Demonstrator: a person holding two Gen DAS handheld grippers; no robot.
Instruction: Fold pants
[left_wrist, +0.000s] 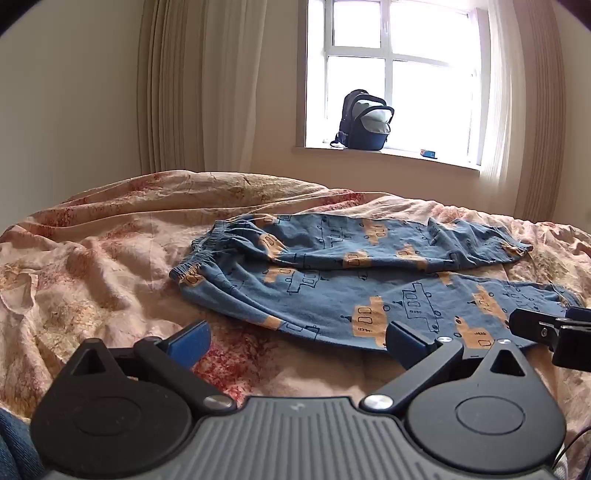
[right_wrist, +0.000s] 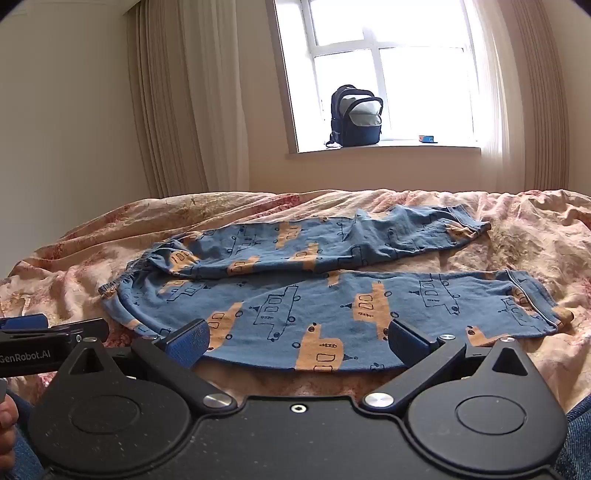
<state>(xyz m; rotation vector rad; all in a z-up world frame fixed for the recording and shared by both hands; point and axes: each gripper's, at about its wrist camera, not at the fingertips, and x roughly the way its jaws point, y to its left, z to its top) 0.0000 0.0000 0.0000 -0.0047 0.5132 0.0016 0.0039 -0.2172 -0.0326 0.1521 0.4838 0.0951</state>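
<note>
- Pants (right_wrist: 325, 295) lie flat on the bed cover (left_wrist: 92, 258), just ahead of and below both grippers; neither touches cloth yet.
- Long axis runs side to side across both views: waistband (left_wrist: 207, 251) at the left, leg cuffs (right_wrist: 532, 295) at the right. The two legs lie roughly parallel, one nearer, one farther.
- Left gripper (left_wrist: 295, 343): jaws wide apart, nothing between them; it sits nearer the waistband end, with bare cover under its left finger.
- Right gripper (right_wrist: 295, 343): jaws wide apart, empty; it hangs over the near edge of the near leg, mid-length, closer to the cuffs than the left one is.
- Likely split, judging by position: left takes the waist end, right takes the cuff end.
- Fabric: soft, thin blue knit w/ orange and outlined vehicle print, gathered elastic waist, ribbed-looking hems; it should drape and bunch easily.
- Cover: crumpled pink floral cloth, uneven, so a pinch may catch it too.
- Backpack (left_wrist: 364, 120) on the windowsill (left_wrist: 388, 155), well apart, irrelevant.
</note>
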